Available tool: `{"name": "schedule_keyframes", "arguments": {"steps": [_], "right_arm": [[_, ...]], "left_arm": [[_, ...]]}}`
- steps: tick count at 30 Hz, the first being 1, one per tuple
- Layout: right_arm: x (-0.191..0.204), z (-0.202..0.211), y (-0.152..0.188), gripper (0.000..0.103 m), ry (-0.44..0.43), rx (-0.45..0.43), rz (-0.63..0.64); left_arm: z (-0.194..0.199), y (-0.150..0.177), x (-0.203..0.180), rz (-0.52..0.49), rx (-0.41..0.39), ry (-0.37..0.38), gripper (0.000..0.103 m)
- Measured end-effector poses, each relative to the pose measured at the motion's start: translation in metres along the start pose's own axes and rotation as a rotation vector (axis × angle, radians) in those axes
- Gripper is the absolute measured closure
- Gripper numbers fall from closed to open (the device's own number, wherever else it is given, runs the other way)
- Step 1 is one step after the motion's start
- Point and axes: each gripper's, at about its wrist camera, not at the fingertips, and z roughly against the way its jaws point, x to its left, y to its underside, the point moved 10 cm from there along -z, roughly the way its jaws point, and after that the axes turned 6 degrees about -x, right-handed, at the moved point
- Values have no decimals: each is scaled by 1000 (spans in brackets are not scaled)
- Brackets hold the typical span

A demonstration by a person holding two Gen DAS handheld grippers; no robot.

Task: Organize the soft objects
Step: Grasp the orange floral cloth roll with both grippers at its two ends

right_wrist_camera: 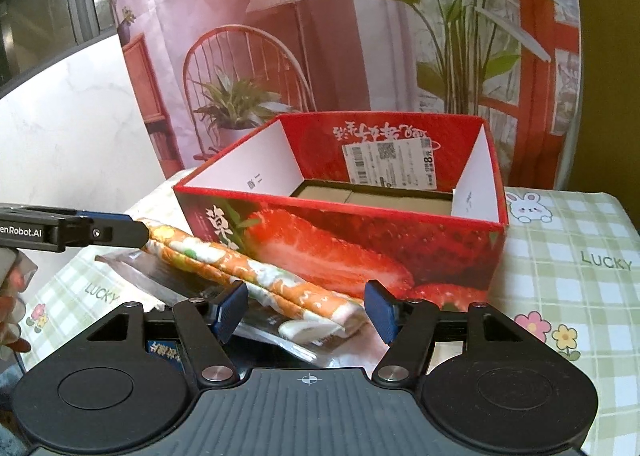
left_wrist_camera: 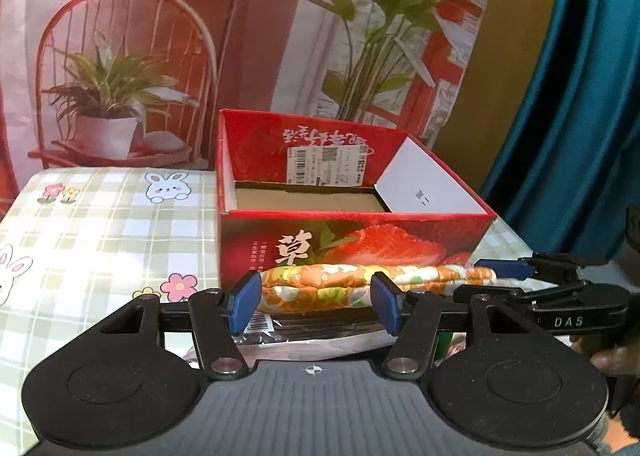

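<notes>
A folded orange floral cloth (left_wrist_camera: 320, 284) lies flat on the table against the front wall of an open red strawberry box (left_wrist_camera: 352, 244). My left gripper (left_wrist_camera: 316, 304) stands open, its blue pads flanking the cloth's near edge without pinching it. In the right wrist view the same cloth (right_wrist_camera: 208, 256) runs diagonally, and my right gripper (right_wrist_camera: 306, 314) is open around its near end. The right gripper's fingers (left_wrist_camera: 508, 270) show beside the cloth's right end, and the left gripper (right_wrist_camera: 120, 232) shows at its far end. The red box (right_wrist_camera: 360, 240) holds only a cardboard floor.
A clear plastic packet with a barcode (left_wrist_camera: 280, 330) lies under the cloth (right_wrist_camera: 168, 280). The table wears a green plaid cover with bunnies (left_wrist_camera: 100, 224). A printed backdrop stands behind the box; a teal curtain (left_wrist_camera: 568, 96) hangs at right. A hand (left_wrist_camera: 608, 360) holds the right gripper.
</notes>
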Motion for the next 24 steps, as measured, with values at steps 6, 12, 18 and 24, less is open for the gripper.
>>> {"name": "schedule_keyframes", "arguments": {"steps": [6, 12, 18, 24], "right_arm": [[-7, 2, 3, 42, 15, 1, -19], [-9, 0, -1, 50, -9, -18, -27], [-10, -1, -3, 55, -17, -29, -21], [-11, -4, -7, 77, -16, -36, -15]], "left_arm": [[-2, 2, -2, -28, -9, -4, 39], [-5, 3, 0, -57, -19, -3, 40], [-9, 6, -4, -128, -22, -4, 47], [-12, 4, 0, -143, -33, -8, 73]]}}
